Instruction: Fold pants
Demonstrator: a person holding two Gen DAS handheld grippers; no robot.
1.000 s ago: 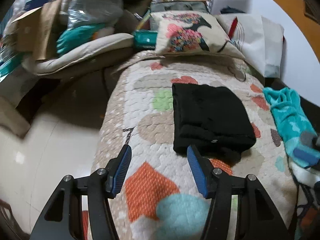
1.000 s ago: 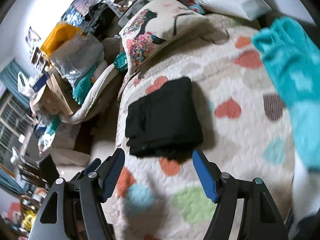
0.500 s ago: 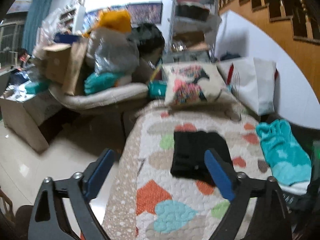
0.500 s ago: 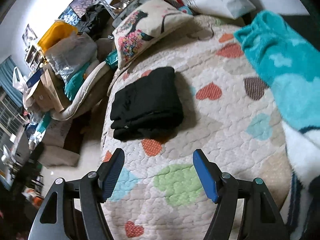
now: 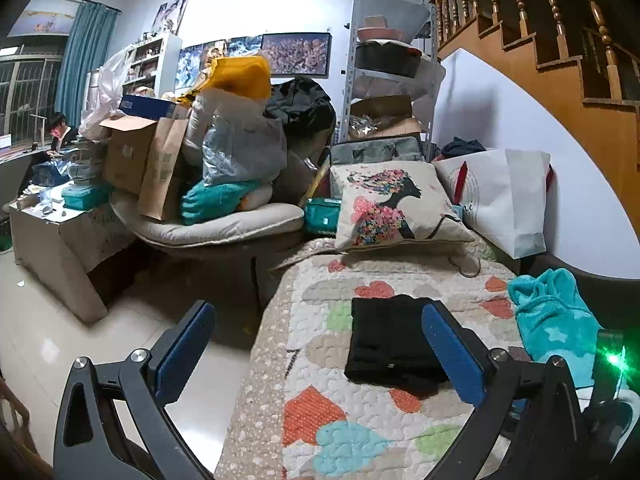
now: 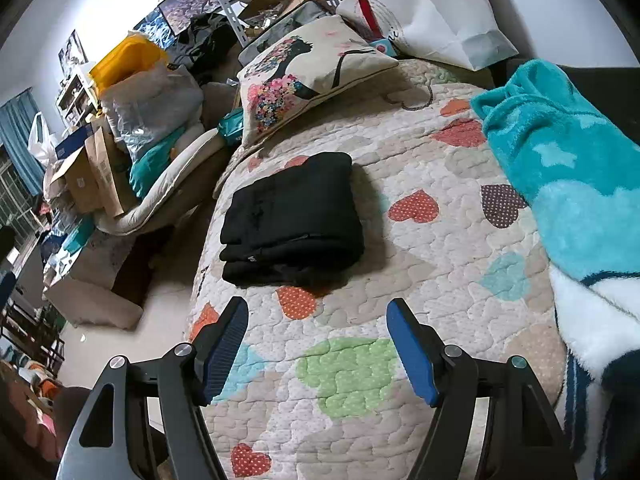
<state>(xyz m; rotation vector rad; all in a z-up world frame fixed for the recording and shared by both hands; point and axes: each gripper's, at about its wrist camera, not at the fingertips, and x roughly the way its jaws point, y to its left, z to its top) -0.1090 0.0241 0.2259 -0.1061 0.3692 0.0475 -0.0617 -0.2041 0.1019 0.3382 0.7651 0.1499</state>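
Since the earlier frames, the left gripper (image 5: 318, 344) has risen and tipped toward level, so its view now takes in the room behind the bed; its jaws have just been opening and now stand spread wide with nothing between them. Right gripper (image 6: 316, 350): jaws spread, empty, held over the quilt (image 6: 436, 240), which carries coloured hearts

Black pants (image 6: 292, 218): folded into a compact rectangular bundle, lying flat on the quilt near its left edge, apart from both grippers. In the left wrist view the same pants (image 5: 388, 342) lie partly behind the right-hand blue pad (image 5: 452, 354), not touching it as far as can be told

Teal fleece blanket (image 6: 560, 168): heaped along the right side of the quilt, well apart from the pants. Printed cushion (image 5: 394, 206) showing a figure in profile with flowers: propped at the far end of the bed, with a white paper bag (image 5: 504, 200) just beside it on the right

Background, left wrist view: cluttered armchair (image 5: 224, 224) piled with bags and cardboard boxes; metal shelving (image 5: 384, 64); wooden staircase (image 5: 560, 40) at upper right; a person (image 5: 60, 132) seated at far left
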